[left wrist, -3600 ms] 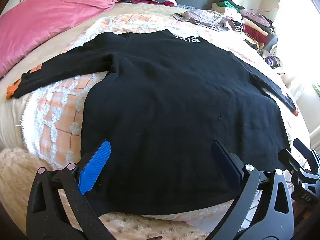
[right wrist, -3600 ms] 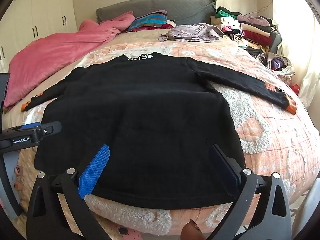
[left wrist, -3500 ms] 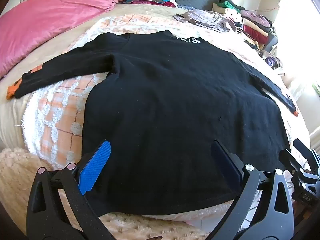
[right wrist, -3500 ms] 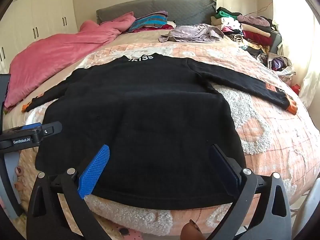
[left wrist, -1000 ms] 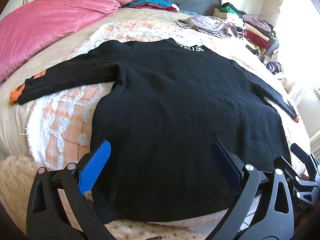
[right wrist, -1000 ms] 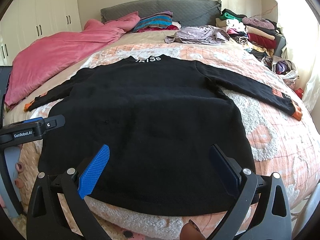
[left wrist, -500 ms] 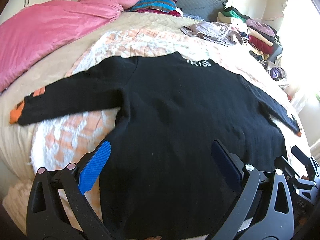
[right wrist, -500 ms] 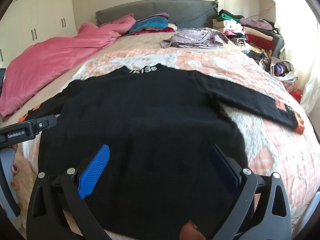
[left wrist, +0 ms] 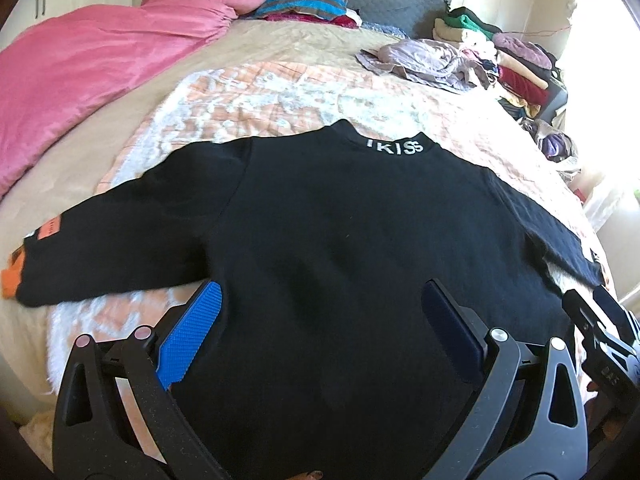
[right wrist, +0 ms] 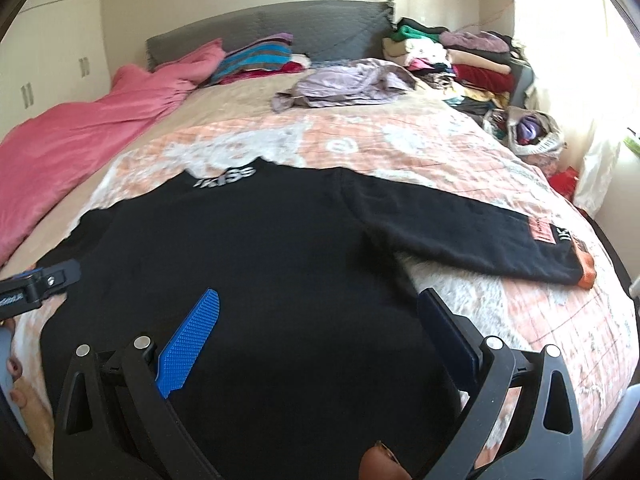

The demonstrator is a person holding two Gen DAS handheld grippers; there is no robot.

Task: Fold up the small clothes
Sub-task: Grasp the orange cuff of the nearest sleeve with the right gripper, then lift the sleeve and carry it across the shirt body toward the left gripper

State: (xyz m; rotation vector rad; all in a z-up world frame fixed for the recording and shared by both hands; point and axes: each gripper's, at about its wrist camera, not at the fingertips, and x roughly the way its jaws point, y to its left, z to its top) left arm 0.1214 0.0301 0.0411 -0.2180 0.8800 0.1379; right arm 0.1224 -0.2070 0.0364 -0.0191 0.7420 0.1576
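Pink duvet [left wrist: 92,60], grey headboard [right wrist: 260,28], wardrobe [right wrist: 52,60].

A black sweater [left wrist: 340,220] lies flat on the bed [left wrist: 260,92], sleeves spread out wide. The left tool [left wrist: 320,320] is wide open over its bottom part. A pink blanket [left wrist: 88,60] sits far left.
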